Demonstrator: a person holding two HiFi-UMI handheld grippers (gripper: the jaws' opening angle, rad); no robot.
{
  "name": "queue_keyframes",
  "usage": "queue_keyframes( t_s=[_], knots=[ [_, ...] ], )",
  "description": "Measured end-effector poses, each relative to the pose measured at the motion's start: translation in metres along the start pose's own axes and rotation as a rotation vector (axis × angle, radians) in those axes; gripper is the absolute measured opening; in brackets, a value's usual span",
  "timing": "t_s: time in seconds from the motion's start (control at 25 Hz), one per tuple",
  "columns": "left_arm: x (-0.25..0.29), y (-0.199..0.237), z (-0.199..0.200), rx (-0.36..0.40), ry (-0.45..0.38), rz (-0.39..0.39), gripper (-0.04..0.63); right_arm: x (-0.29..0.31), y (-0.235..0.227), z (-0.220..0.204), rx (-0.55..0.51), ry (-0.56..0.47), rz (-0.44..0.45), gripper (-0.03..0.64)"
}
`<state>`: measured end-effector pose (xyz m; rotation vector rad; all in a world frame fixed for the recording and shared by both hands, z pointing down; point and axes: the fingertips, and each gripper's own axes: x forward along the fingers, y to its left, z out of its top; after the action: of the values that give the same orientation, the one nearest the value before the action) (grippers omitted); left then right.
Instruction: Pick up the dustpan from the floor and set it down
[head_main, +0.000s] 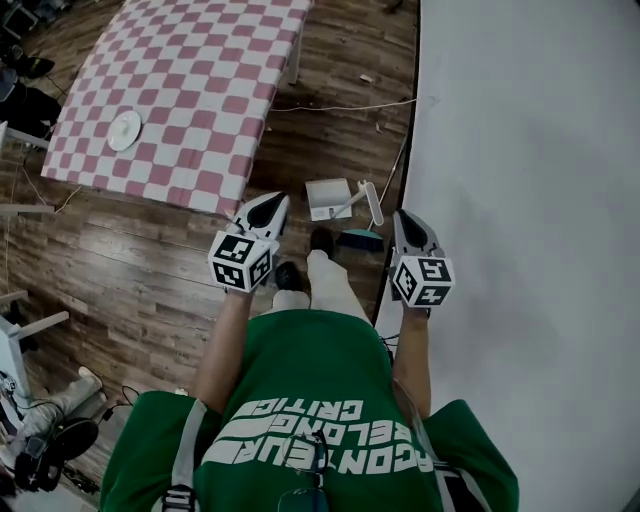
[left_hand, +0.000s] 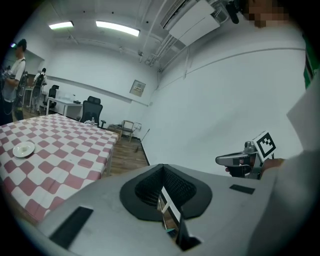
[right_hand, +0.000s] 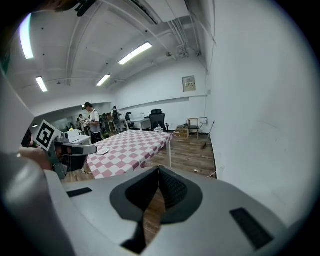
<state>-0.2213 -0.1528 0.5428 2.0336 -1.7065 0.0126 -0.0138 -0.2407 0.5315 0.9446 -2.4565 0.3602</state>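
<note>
The white dustpan (head_main: 329, 197) lies on the wooden floor just ahead of the person's feet. Beside it lies a brush with a white handle (head_main: 374, 203) and teal bristles (head_main: 360, 239). My left gripper (head_main: 268, 205) hangs above the floor to the left of the dustpan, jaws together and holding nothing. My right gripper (head_main: 409, 222) hovers right of the brush, jaws also together and empty. In the left gripper view my left gripper (left_hand: 162, 171) shows only a thin slit between the jaws. The right gripper view shows my right gripper (right_hand: 158, 171) closed, with floor behind it.
A table with a pink-and-white checked cloth (head_main: 190, 90) stands at the upper left, a white plate (head_main: 125, 130) on it. A white wall (head_main: 530, 200) runs along the right. Thin cables (head_main: 340, 106) lie on the floor beyond the dustpan. People stand by desks far off.
</note>
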Motion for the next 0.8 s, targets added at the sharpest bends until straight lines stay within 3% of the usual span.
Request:
queue_keyframes(
  t_s=[0.4, 0.72, 0.8],
  knots=[
    [0.027, 0.011, 0.012, 0.005, 0.001, 0.022, 0.003, 0.059, -0.018, -0.019, -0.048, 0.155, 0.026, 0.009],
    [0.043, 0.009, 0.008, 0.0, 0.016, 0.025, 0.003, 0.105, -0.037, -0.068, -0.016, 0.315, 0.047, 0.014],
    [0.045, 0.007, 0.003, 0.001, 0.028, 0.024, 0.003, 0.118, -0.04, -0.084, -0.019, 0.369, 0.067, 0.058]
  ],
)
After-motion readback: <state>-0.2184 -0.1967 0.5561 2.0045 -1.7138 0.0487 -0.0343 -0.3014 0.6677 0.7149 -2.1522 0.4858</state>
